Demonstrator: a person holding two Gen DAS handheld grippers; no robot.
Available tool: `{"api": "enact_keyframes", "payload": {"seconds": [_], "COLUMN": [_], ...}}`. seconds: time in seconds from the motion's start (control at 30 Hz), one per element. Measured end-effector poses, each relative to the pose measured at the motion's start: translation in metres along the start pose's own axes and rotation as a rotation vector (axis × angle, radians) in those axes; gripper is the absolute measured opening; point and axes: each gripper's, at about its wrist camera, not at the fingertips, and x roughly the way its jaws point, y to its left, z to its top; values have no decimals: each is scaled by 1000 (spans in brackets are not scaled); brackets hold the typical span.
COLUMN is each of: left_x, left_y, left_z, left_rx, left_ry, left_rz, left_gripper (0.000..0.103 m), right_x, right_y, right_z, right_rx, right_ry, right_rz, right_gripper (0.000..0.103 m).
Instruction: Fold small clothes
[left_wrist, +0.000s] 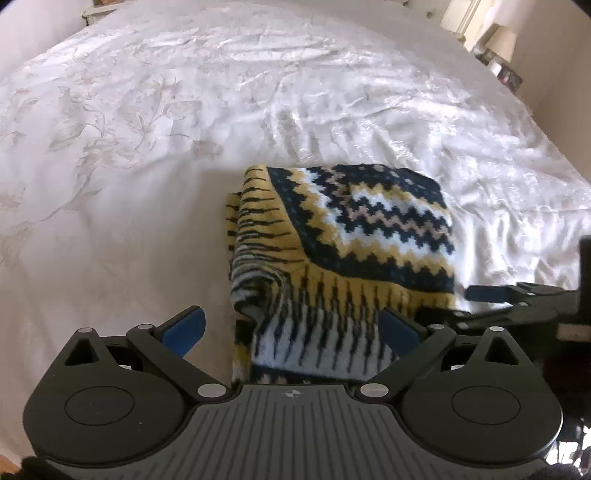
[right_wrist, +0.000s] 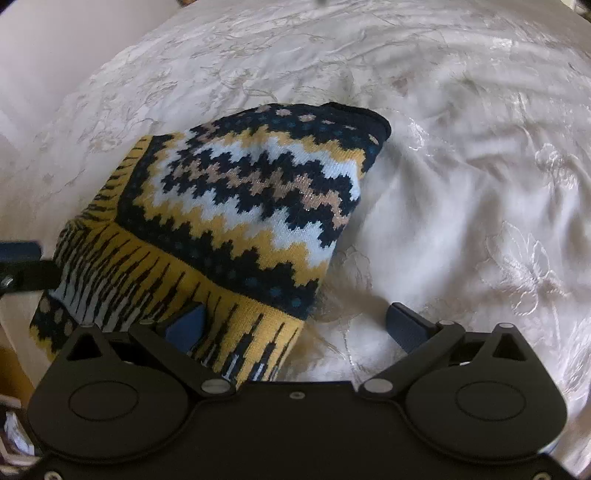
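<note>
The left gripper (left_wrist: 291, 328) stands spread wide, released, its blue pads (left_wrist: 184, 328) apart with the near hem of the folded knit garment (left_wrist: 343, 236) lying between them but not pinched. The right gripper (right_wrist: 295, 325) is likewise spread and released: its left pad rests against or just over the garment's (right_wrist: 229, 206) yellow-and-black fringe-patterned hem, whether touching I cannot tell, and its other pad hangs over bare bedspread (right_wrist: 461, 184). In the left wrist view the right gripper's fingers (left_wrist: 509, 291) show just beside the garment's right edge.

The garment, a navy, yellow, white and tan zigzag knit, lies folded into a thick, compact bundle near the bed's near edge, on a white bedspread (left_wrist: 147, 129) with a pale floral pattern. Its layers look uneven along the left side, where ribbed folds stick out.

Risks, as I judge them: the bundle sits close to the near edge, so a pad catching the hem as either gripper moves could drag it off or pull the top layer open. The knit is bulky and springy, so the loose left-side folds may relax and spoil the fold. The smooth bedspread may let the bundle slide if it is nudged.

No brand, label or readable writing is visible; only a small crosshair mark on the left gripper's body.
</note>
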Motion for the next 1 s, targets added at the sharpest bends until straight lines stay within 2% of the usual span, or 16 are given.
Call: {"api": "enact_keyframes", "payload": {"seconds": [0.27,0.3,0.33,0.37,0.5,0.57,0.73,0.83,1.0], "left_x": [-33,-37,-41,-44,-61,-72,-97,-106,-118], "left_y": [-7,-9,-10,-12,-19,-21,-17,-11,0], "left_z": [-12,-13,-13,-13,-13,-13,-17,-20,-29], "left_rx": [11,20,33,47,99,114,65,28,14], "left_ry": [-56,-63,-72,-81,-106,-118,-130,-117,-103], "left_rz": [-36,-38,-43,-51,-87,-82,-44,-23,-37], "left_gripper": [99,98,91,88,88,88,86,80,75], "right_x": [-57,-67,-72,-79,-100,-111,-139,-154,-174], "right_y": [10,13,16,20,35,43,71,89,114], "right_z": [-6,-9,-10,-12,-20,-24,-37,-43,-52], "right_rx": [30,36,40,45,56,64,78,83,128], "right_ry": [-147,-169,-183,-199,-229,-233,-263,-293,-322], "right_rz": [27,18,8,-2,-48,-76,-121,-125,-146], "right_gripper": [102,102,102,102,102,102,102,102,102]}}
